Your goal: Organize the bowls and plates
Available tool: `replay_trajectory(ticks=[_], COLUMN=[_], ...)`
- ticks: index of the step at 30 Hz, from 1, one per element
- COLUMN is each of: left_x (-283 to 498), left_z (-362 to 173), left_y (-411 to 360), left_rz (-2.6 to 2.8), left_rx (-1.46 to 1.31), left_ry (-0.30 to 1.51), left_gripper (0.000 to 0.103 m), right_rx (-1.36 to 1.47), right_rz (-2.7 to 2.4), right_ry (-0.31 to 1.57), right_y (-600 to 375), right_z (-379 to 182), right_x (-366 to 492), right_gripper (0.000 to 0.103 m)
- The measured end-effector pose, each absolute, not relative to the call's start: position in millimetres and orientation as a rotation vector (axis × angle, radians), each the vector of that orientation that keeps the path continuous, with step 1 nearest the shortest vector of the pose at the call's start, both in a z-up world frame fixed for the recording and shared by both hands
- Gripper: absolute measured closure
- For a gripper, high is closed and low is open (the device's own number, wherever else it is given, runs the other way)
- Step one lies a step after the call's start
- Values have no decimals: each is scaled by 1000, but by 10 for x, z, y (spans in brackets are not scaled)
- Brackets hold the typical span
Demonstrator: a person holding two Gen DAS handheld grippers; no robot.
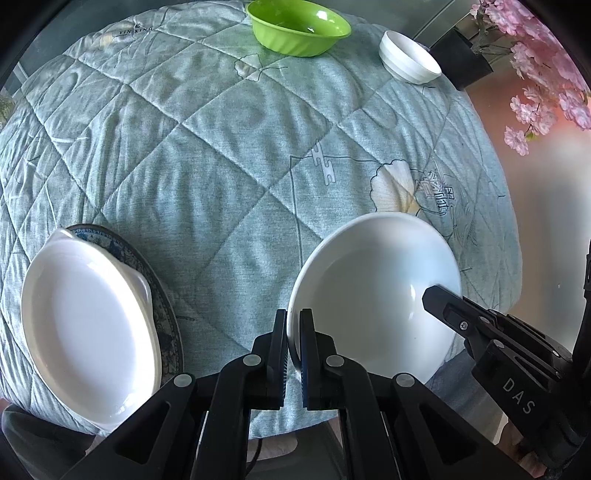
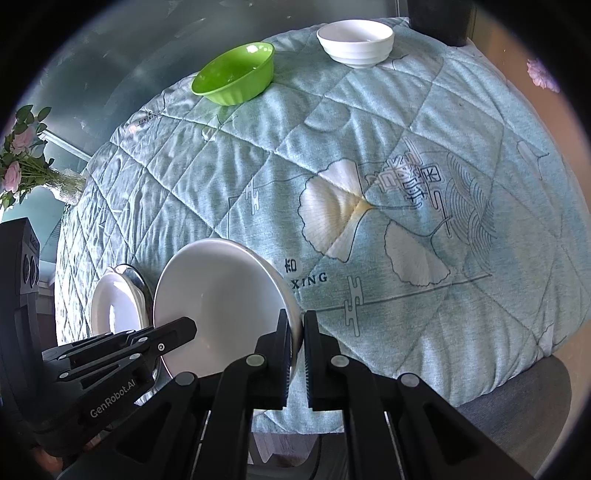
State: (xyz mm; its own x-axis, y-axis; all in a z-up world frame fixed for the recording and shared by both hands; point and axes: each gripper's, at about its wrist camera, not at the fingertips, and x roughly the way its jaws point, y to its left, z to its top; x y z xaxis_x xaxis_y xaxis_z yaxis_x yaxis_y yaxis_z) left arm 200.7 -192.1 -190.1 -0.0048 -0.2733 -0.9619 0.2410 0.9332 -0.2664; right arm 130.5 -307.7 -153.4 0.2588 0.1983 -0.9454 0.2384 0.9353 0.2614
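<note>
A large white bowl (image 1: 369,280) sits low at the front edge of the table, held from both sides. My left gripper (image 1: 293,332) is shut on its left rim, and my right gripper (image 2: 295,339) is shut on its right rim. Each gripper shows in the other's view: the right gripper (image 1: 436,297) and the left gripper (image 2: 186,328) both reach over the white bowl (image 2: 221,299). To the left, a white oval dish (image 1: 88,325) lies on a blue patterned plate (image 1: 166,314). At the far edge stand a green bowl (image 1: 299,27) and a small white bowl (image 1: 410,57).
A quilted teal cloth (image 1: 221,166) covers the round table and drops off at every side. A black pot (image 1: 461,59) with pink blossoms (image 1: 539,74) stands past the far right edge. More flowers (image 2: 22,162) stand off the far left.
</note>
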Motion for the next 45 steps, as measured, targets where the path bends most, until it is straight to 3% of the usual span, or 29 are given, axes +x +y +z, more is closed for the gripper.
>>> replay_trajectory(ticks=[17, 26, 29, 30, 31, 33, 34, 35, 37, 41, 45], left_x=[3155, 3764, 3824, 3837, 3856, 3907, 3966, 4039, 4231, 4768, 5142], left_z=[-1813, -2169, -2127, -2087, -1998, -1783, -1670, -1571, -1428, -1418, -1667], left_y=[-2798, -3101, -3094, -3064, -3009, -2838, -2718, -2603, -2380, -2017, -1861], left_rz=[-444, -430, -439, -431, -434, -460, -465, -464, -450, -339, -301], left_rx=[-62, -61, -38, -23, -18, -31, -41, -57, -91, -133, -120], left_ry=[1516, 1575, 1549, 1539, 1511, 1439, 1413, 1395, 1361, 1348, 1392], left_gripper=[101, 101, 83, 66, 53, 47, 43, 41, 36, 36, 38], right_rx=[385, 378, 392, 395, 399, 398, 381, 351, 308, 344, 347], right_rz=[-97, -114, -102, -100, -96, -89, -88, -90, -79, 61, 159], right_ry=[1260, 1292, 1277, 1271, 1268, 1249, 1225, 1188, 1135, 1095, 1210], right_y=[-3830, -4112, -4142, -4153, -4174, -4204, -4205, -4200, -4155, -3907, -3530], right_z=[-1423, -1747, -1787, -1789, -1782, -1707, -1631, -1519, -1339, -1082, -1313], right_x=[2200, 2746, 2769, 2777, 2790, 2804, 2807, 2813, 2863, 3261, 3821], right_gripper=[97, 97, 96, 95, 90, 65, 43, 27, 21, 21, 21])
